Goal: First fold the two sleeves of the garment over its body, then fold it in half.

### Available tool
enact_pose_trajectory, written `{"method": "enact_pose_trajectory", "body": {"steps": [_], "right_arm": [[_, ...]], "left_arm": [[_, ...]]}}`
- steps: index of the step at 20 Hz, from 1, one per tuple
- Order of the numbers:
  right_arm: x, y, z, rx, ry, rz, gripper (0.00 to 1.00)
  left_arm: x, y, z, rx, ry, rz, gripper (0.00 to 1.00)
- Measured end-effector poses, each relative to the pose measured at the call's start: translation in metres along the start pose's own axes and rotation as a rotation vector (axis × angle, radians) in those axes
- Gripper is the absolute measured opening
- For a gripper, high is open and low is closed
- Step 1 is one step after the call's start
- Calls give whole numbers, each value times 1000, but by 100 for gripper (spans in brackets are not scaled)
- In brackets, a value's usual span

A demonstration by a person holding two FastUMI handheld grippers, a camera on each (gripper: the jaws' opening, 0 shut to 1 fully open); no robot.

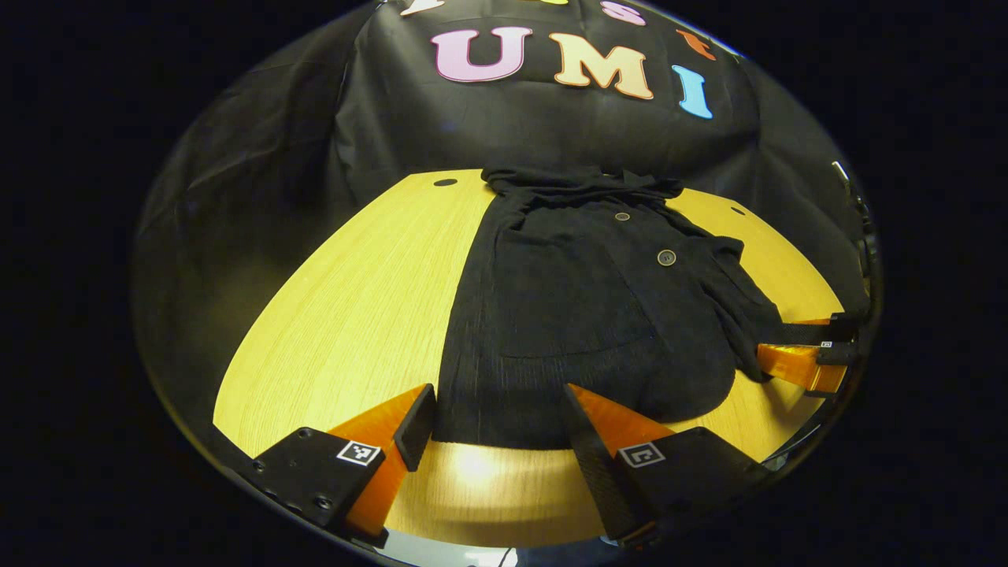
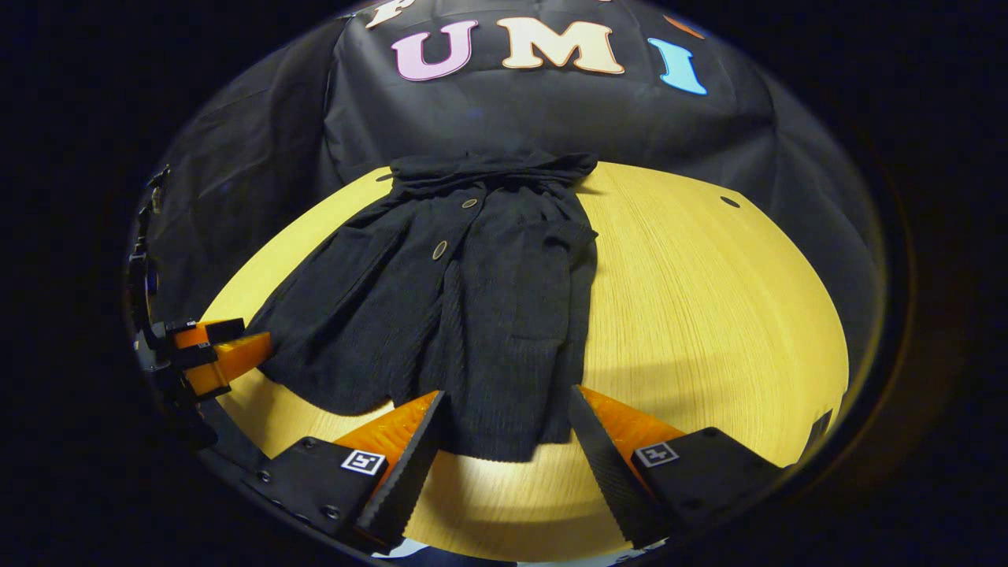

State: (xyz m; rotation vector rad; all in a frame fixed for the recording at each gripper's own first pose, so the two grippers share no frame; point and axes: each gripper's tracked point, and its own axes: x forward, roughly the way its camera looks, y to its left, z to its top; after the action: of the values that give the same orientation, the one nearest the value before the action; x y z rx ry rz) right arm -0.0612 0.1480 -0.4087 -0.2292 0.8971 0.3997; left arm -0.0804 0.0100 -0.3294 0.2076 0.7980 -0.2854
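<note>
A black button-front garment (image 1: pixel 583 315) lies flat on the yellow wooden table (image 1: pixel 354 315), collar at the far edge and hem toward me. One sleeve (image 2: pixel 551 276) rests folded over the body. The other sleeve (image 1: pixel 732 299) trails along the garment's side. My left gripper (image 1: pixel 498 398) stands open at the hem, with one finger on each side of a stretch of cloth. My right gripper (image 2: pixel 508 398) is open at the hem's other end (image 2: pixel 496 441). Each gripper also appears in the other's view, the right gripper (image 1: pixel 780 342) and the left gripper (image 2: pixel 236 340).
Black cloth (image 1: pixel 551 134) hangs as the booth wall behind the table. Small dark holes (image 1: pixel 445 182) (image 2: pixel 730 201) sit near the table's far corners. Bare wood (image 2: pixel 709 315) spreads to either side of the garment, and the table's near edge (image 1: pixel 488 520) runs just under my fingers.
</note>
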Motion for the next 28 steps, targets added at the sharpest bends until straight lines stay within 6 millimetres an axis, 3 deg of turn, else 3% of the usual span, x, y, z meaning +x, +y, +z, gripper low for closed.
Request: {"method": "enact_pose_trajectory", "body": {"steps": [2,6,8,10,11,12,15,19,28], "right_arm": [[-1,0,1,10,1,-2,97],[-1,3,2,12,2,0,83],[0,3,2,16,1,-3,63],[0,6,2,16,5,7,63],[0,7,2,19,7,9,54],[0,8,2,20,7,16,52],[-1,9,2,45,15,28,22],[0,8,2,25,12,33,14],[-2,7,3,9,45,55,3]], "left_arm": [[0,3,0,-3,0,-11,89],[-1,6,0,2,5,-22,75],[-1,4,-1,0,12,-25,73],[-1,8,3,-14,13,-32,69],[-3,10,5,-34,10,-27,52],[1,9,4,-52,10,-23,35],[3,7,5,-89,1,-16,8],[4,7,4,-66,2,-15,0],[7,5,8,-94,42,-13,0]]}}
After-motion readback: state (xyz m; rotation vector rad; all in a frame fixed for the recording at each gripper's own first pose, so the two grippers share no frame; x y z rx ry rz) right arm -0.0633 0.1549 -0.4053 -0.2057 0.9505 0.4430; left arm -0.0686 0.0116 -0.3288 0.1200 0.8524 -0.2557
